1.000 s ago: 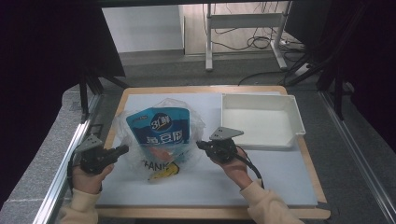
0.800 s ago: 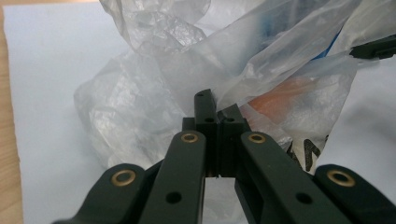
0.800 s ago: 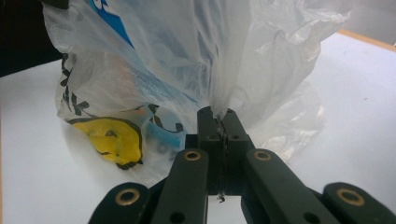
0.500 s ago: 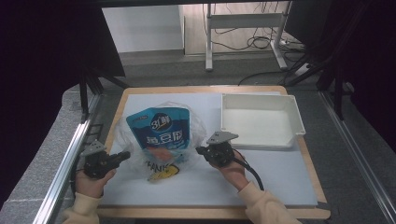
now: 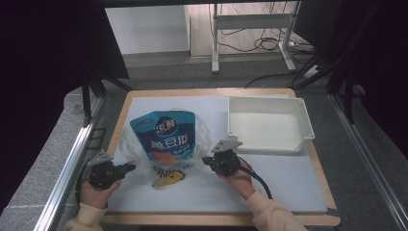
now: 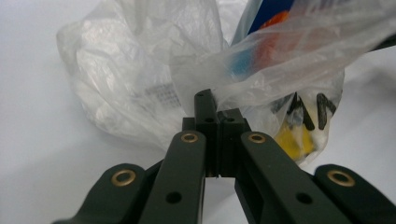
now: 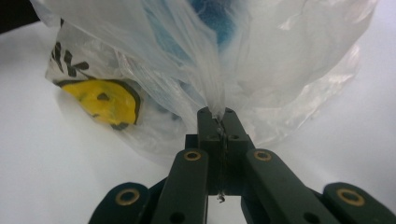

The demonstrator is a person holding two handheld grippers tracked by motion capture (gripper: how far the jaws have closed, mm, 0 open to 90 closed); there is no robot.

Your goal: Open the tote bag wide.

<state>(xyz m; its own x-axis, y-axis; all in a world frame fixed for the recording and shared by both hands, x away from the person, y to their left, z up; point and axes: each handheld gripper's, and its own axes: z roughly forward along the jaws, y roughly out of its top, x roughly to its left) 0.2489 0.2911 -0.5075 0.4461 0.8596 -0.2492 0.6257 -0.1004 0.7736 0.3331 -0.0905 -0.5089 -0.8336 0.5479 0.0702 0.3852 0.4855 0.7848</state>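
While each hand-held gripper, left (image 6: 212,105) and right (image 7: 215,114), clenched film, the bag (image 5: 166,144) was stretched open near the table's (image 5: 288,178) front edge.

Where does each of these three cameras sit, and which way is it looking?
High view: above the person's side, looking forward and down on the white-topped table; forearms, hands, both grippers show.
Left gripper view: rides the left gripper, looking along its black jaws, shut on the clear plastic bag.
Right gripper view: rides the right gripper, jaws pinching that bag's film.
Shared: both gripper views show the bag's yellow print and blue pouch inside.
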